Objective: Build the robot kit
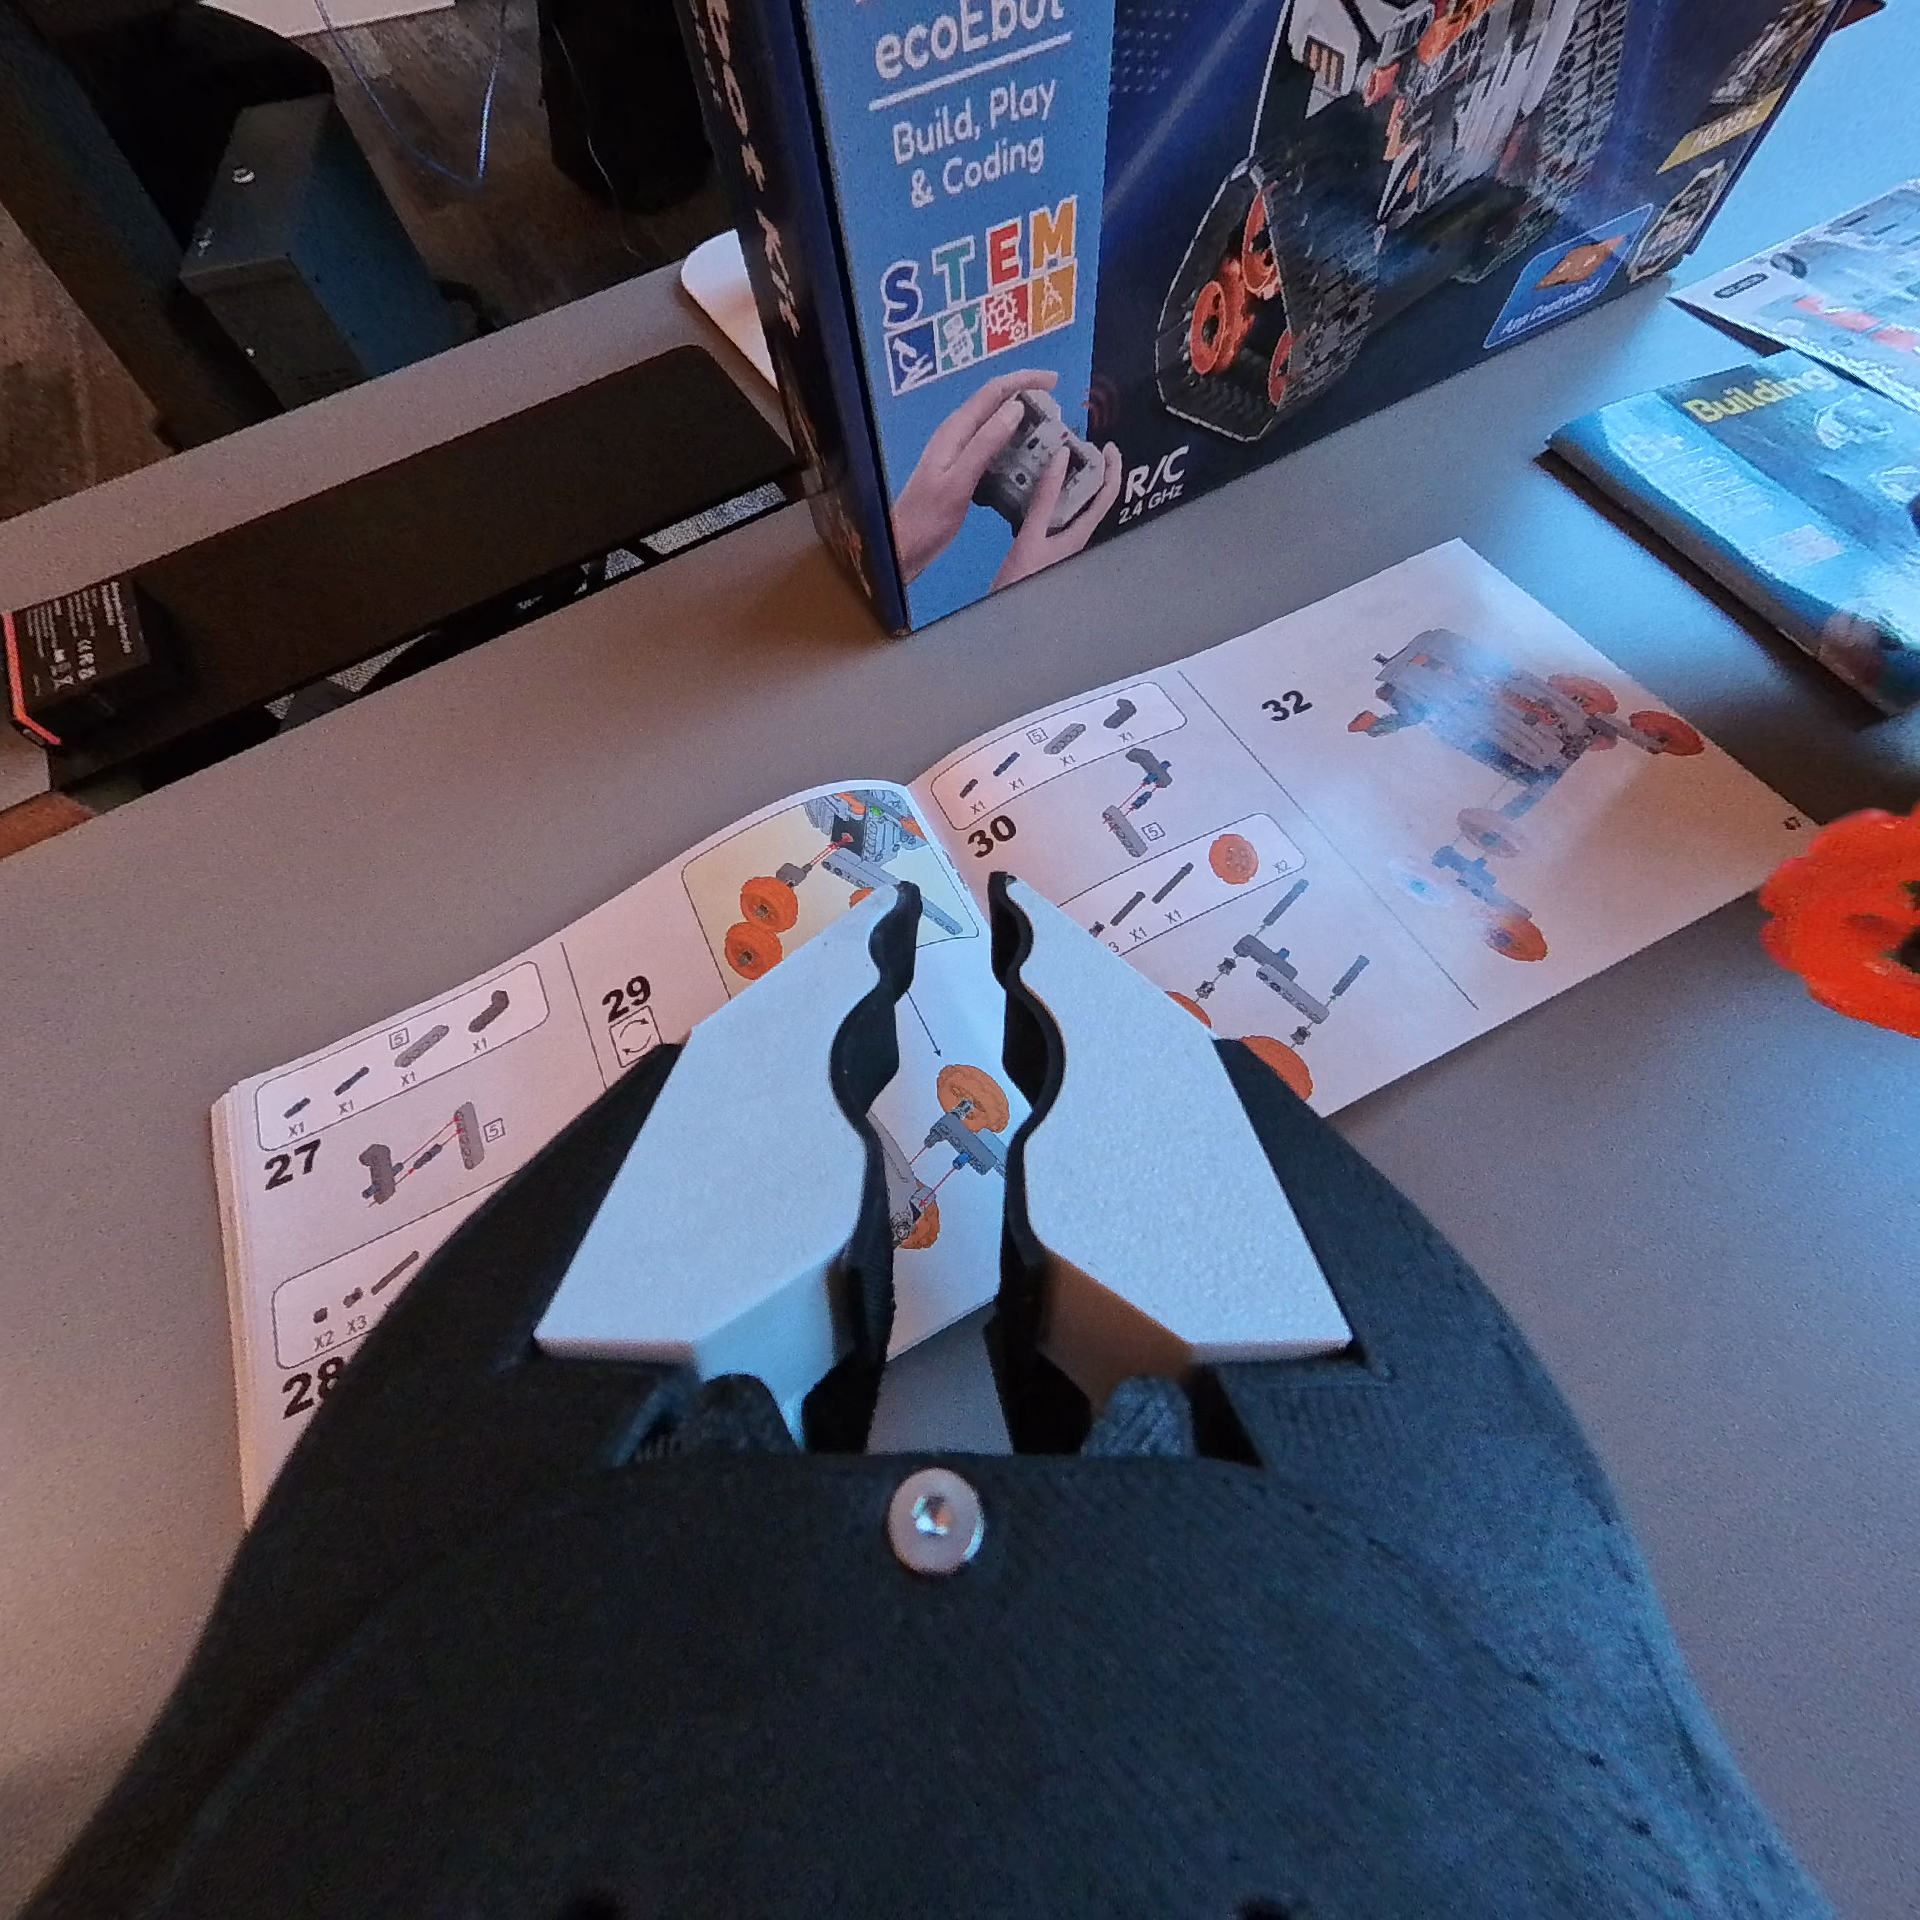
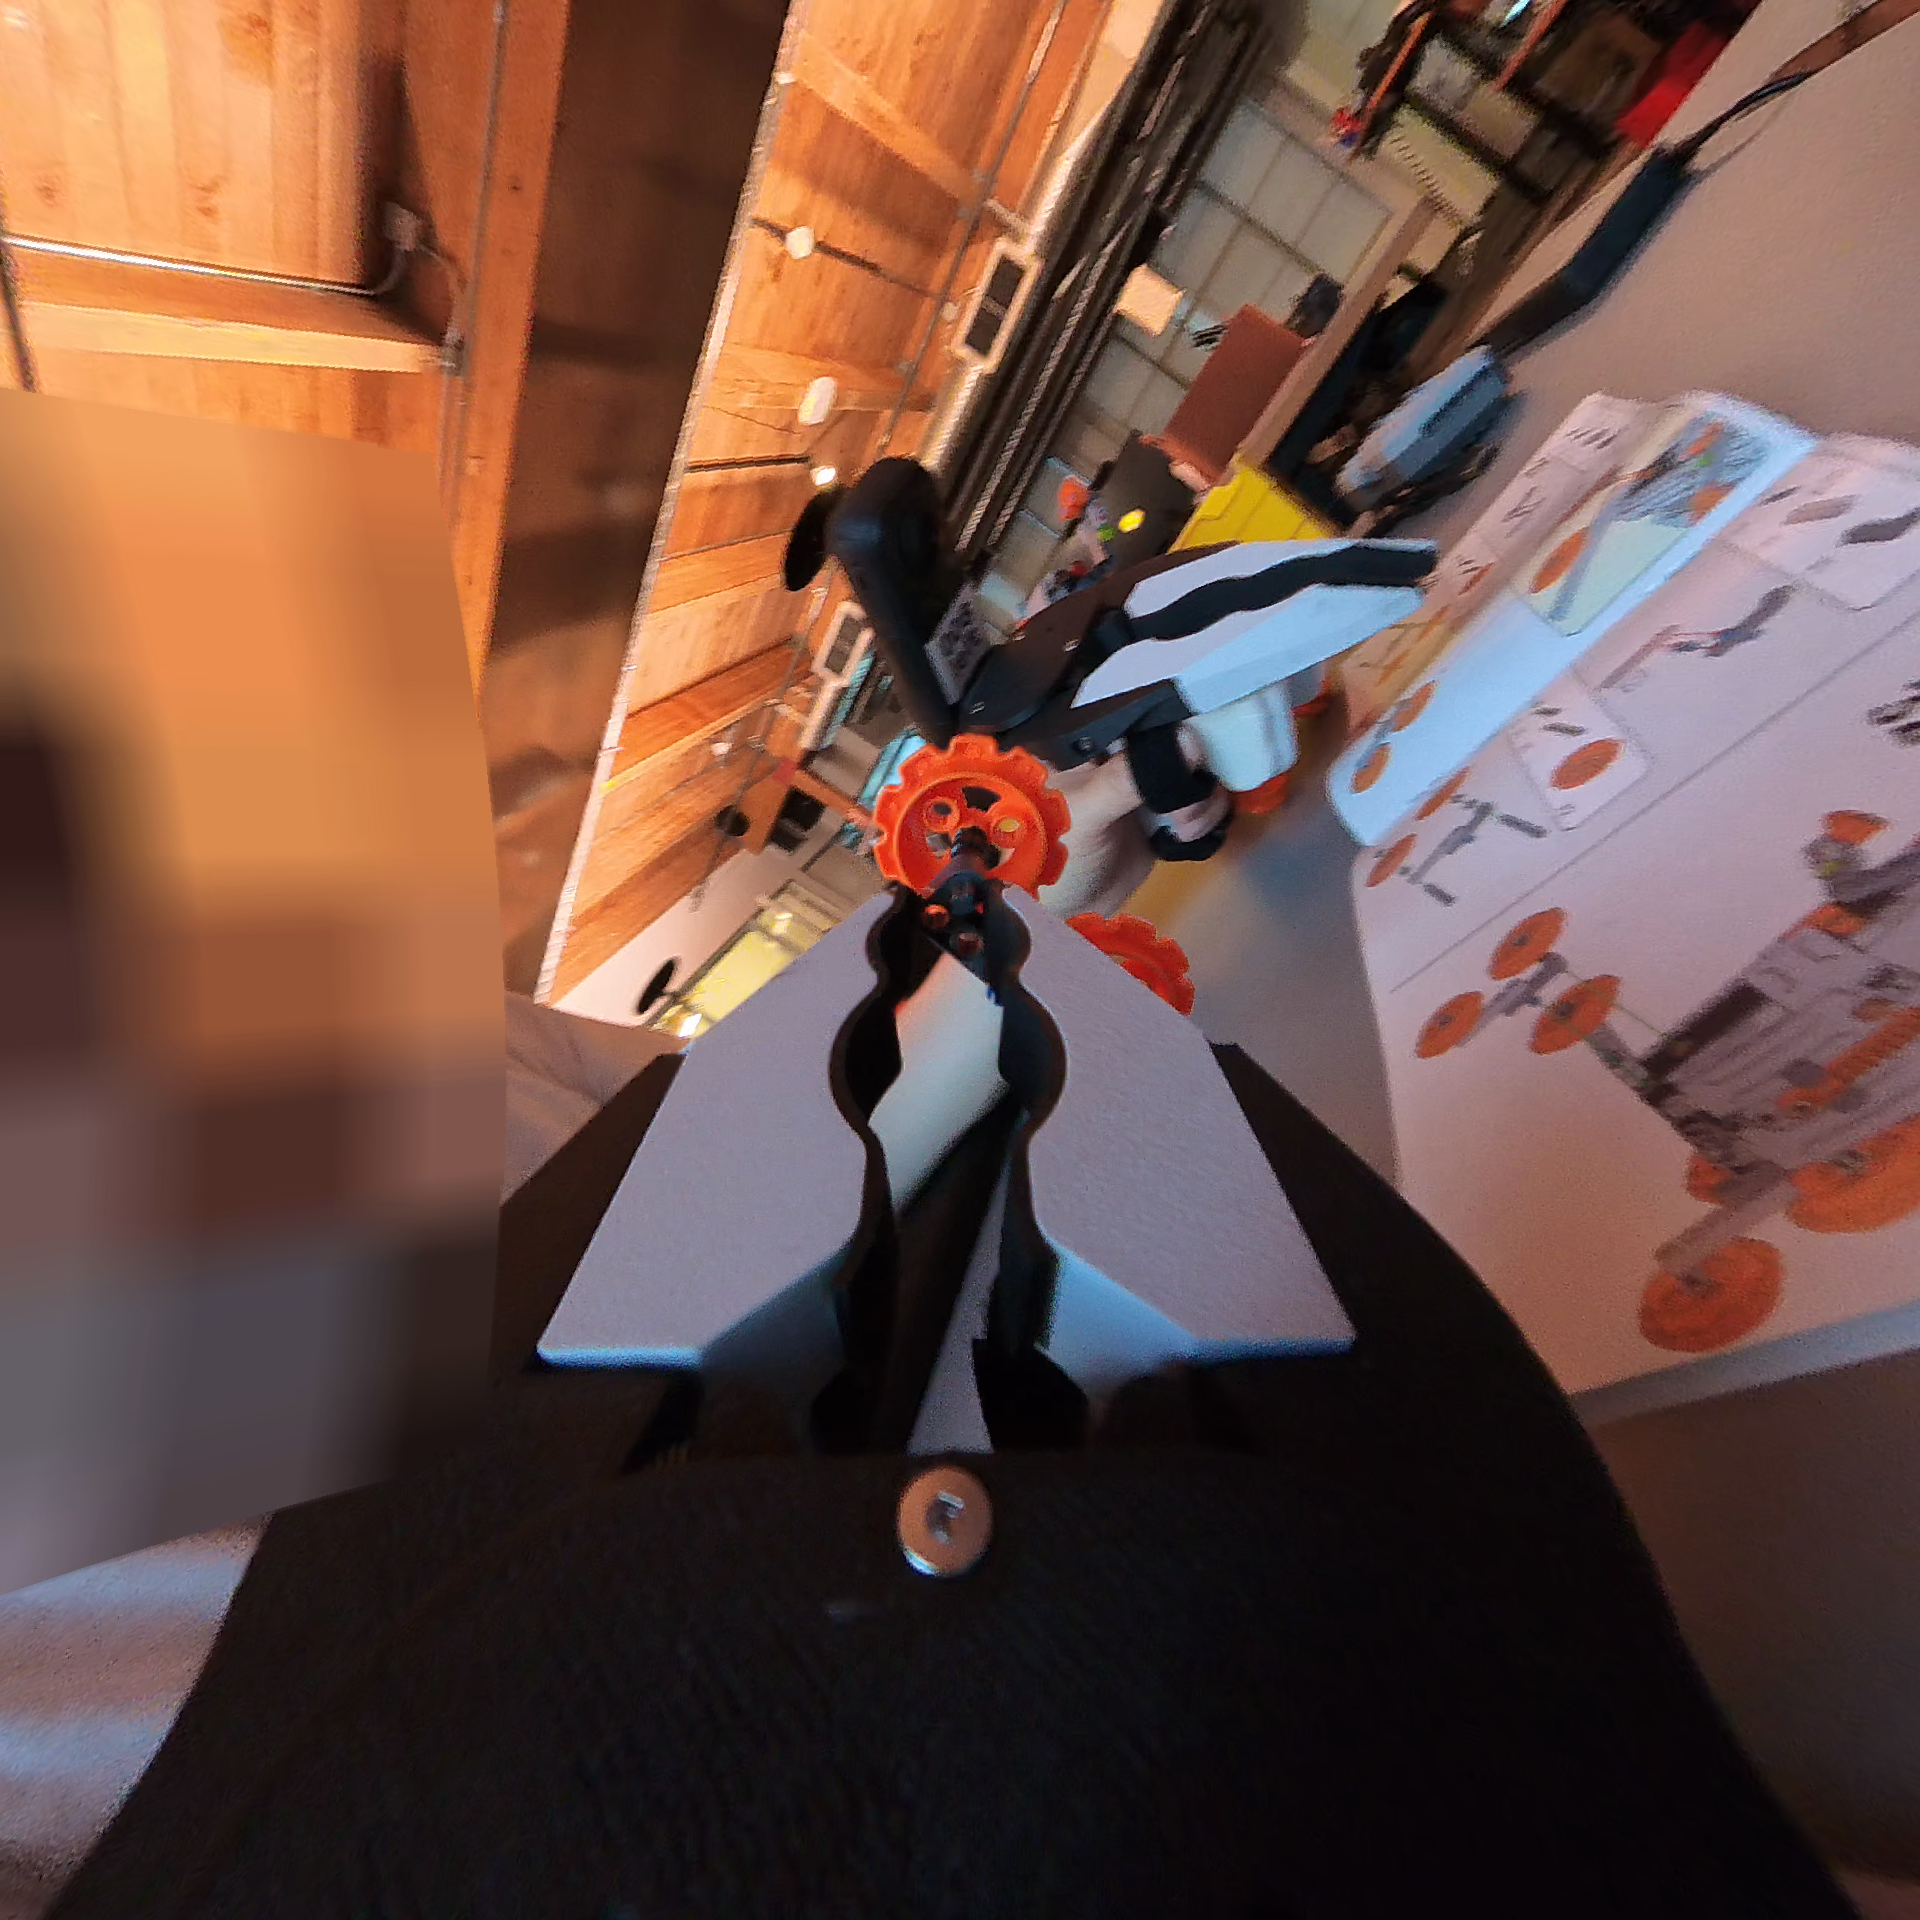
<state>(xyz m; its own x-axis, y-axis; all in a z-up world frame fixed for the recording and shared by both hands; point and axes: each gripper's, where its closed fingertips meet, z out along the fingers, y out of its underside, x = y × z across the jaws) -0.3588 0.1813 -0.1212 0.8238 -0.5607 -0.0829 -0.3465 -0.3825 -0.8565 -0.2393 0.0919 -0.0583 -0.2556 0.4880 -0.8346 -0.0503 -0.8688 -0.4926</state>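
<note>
Orange gear wheel (image 2: 971,816) on a dark axle sits pinched at the tips of your right gripper (image 2: 951,914), lifted off the grey table (image 1: 1558,1299) and turned sideways. Your left gripper (image 1: 951,888) hangs empty over the open instruction booklet (image 1: 1351,748), jaws slightly apart. Blue toy box (image 1: 1195,260) stands just behind the booklet; another booklet (image 1: 1766,499) lies to its right.

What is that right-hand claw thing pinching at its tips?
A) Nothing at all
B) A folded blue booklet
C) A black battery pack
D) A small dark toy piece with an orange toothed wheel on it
D: in the right wrist view the right gripper has its fingertips closed on a small dark part that carries an orange toothed wheel, held up above the open instruction booklet.
</note>
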